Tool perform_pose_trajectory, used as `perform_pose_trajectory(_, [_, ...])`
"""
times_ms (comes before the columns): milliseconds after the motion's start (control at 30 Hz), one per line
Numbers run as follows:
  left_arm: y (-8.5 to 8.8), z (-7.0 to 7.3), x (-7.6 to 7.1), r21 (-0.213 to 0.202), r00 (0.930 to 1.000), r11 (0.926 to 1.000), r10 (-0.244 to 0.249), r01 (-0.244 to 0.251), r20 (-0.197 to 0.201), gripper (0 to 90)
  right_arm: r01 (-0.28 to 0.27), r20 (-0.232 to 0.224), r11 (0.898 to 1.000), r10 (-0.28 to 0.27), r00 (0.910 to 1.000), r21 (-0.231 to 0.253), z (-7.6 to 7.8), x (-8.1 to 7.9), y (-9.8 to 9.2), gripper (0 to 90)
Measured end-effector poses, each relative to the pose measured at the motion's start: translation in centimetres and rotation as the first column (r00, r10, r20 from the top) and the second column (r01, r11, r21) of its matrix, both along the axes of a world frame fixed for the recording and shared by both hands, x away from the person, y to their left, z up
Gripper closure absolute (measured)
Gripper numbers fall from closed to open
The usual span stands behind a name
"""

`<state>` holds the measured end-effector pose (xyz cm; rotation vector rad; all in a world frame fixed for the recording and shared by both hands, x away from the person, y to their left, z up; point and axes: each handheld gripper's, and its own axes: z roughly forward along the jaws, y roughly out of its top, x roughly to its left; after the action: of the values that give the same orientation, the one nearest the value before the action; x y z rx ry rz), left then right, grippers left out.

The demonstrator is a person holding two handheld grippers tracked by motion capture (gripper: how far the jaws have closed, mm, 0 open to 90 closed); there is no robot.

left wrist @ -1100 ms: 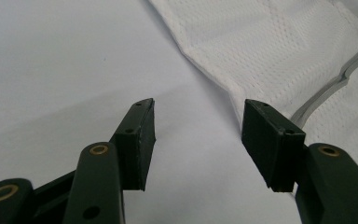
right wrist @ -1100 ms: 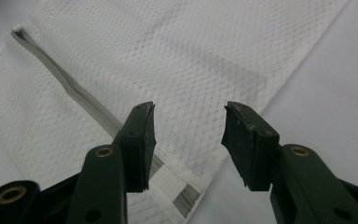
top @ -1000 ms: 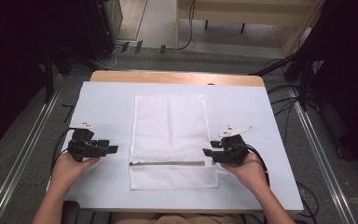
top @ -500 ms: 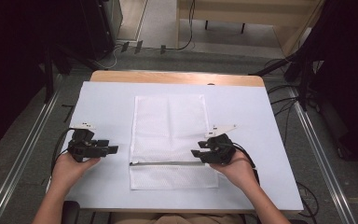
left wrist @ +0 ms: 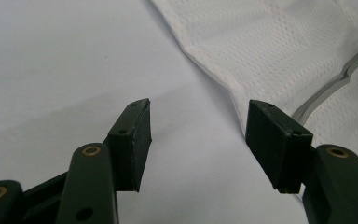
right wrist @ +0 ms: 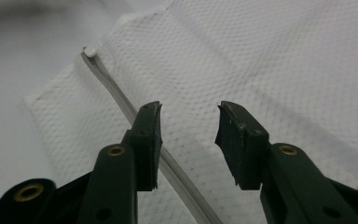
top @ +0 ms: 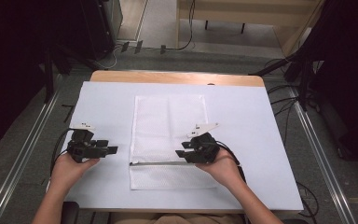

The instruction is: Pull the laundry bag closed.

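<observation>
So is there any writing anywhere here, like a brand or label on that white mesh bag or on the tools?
None that can be read.
The mesh bag, its zip and the white table cover show no print.
Small dark marks on the left gripper's plate and the right gripper's plate are too small to read.

No readable text, labels, brands, numbers or signs anywhere: none on white mesh zip bag (top: 168, 140), white-covered desk (top: 251, 121), or black hand-held grippers.
</observation>
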<state>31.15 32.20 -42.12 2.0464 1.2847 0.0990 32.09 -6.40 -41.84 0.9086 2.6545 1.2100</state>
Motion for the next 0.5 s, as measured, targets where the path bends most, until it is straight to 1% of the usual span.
perform_pose_trajectory(167, [0.1, 0.1, -0.2, 0.003, 1.0000, 1.0000, 0.005, -0.005, 0.003, 41.1, -0.011, -0.018, 1.000, 0.011, 0.9998, 0.012, 0.1, 0.0, 1.0, 62.8])
perform_pose_trajectory(300, [0.2, 0.1, -0.3, 0.001, 0.9999, 0.9999, 0.012, -0.012, 0.005, 41.1, -0.027, -0.023, 1.000, 0.028, 0.9994, 0.005, 0.1, -0.1, 1.8, 62.8])
perform_pose_trajectory(333, [0.3, 0.1, -0.4, 0.002, 0.9999, 0.9999, 0.010, -0.010, 0.007, 41.1, -0.037, -0.019, 0.999, 0.037, 0.9991, 0.006, 0.2, -0.2, 2.3, 62.8])
perform_pose_trajectory(367, [0.3, 0.1, -0.4, 0.001, 0.9999, 0.9999, 0.012, -0.012, 0.007, 41.1, -0.037, -0.019, 0.999, 0.037, 0.9991, 0.006, 0.2, -0.2, 2.3, 62.8])
perform_pose_trajectory(500, [0.6, 0.0, -0.4, 0.002, 0.9998, 0.9998, 0.020, -0.020, 0.007, 41.2, -0.058, -0.022, 0.998, 0.059, 0.9980, 0.006, 0.2, -0.3, 3.3, 63.0])
